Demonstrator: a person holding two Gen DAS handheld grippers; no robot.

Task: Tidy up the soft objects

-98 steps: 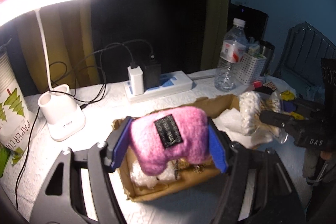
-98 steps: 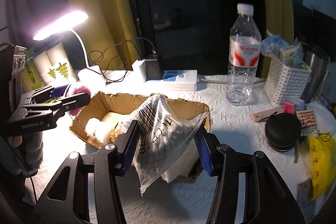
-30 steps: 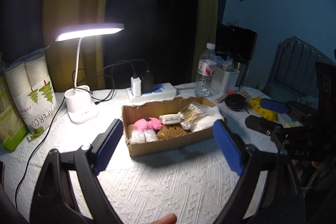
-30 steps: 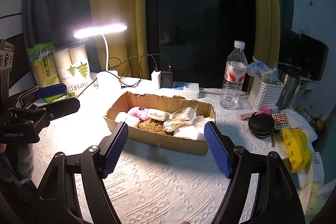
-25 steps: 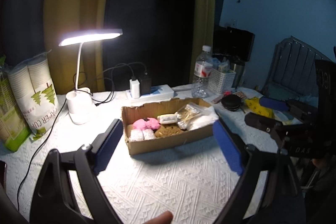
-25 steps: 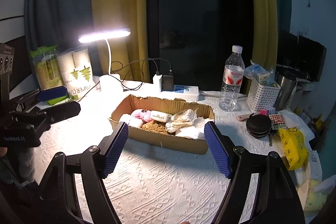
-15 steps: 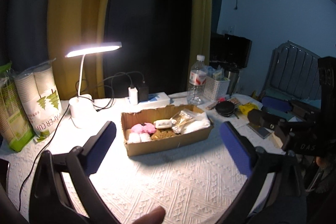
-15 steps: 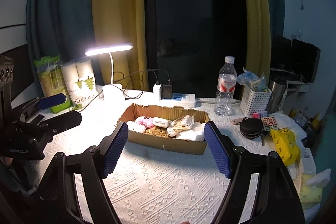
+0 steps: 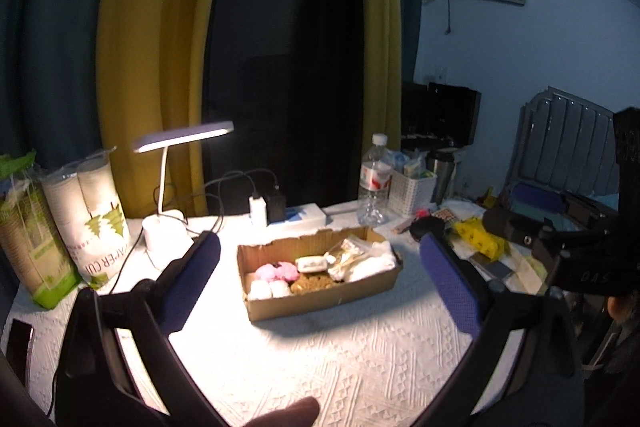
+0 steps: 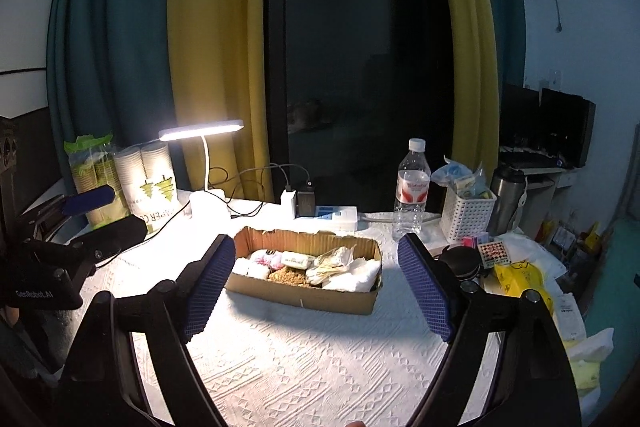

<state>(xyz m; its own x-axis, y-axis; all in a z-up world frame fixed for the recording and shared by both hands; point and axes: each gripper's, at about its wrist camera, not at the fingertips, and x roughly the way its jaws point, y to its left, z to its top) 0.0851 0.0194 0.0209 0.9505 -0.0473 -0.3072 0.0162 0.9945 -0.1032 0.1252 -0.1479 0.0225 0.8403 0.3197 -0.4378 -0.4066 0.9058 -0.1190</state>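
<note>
A shallow cardboard box [image 9: 320, 293] [image 10: 304, 293] stands mid-table on the white cloth. It holds a pink plush [image 9: 276, 271] [image 10: 267, 259], white cotton pads [image 9: 269, 290], a brown sponge [image 9: 310, 283], a bag of cotton swabs [image 9: 347, 257] [image 10: 332, 261] and white tissue [image 9: 372, 261] [image 10: 354, 277]. My left gripper [image 9: 320, 283] is open and empty, well back from the box. My right gripper [image 10: 316, 291] is open and empty, also well back. Each gripper shows in the other's view, the right one [image 9: 560, 247] and the left one [image 10: 68, 239].
A lit desk lamp [image 10: 202, 131], paper cup sleeves [image 9: 92, 211], a power strip [image 10: 332, 215] with chargers, a water bottle [image 10: 412, 195], a white basket [image 10: 466, 215], a steel flask [image 10: 506, 199], a black round case [image 10: 460, 261] and yellow bags [image 10: 520, 279] ring the box.
Both grippers let go of the pink plush and the swab bag into the box, opened, and pulled up and back from the table.
</note>
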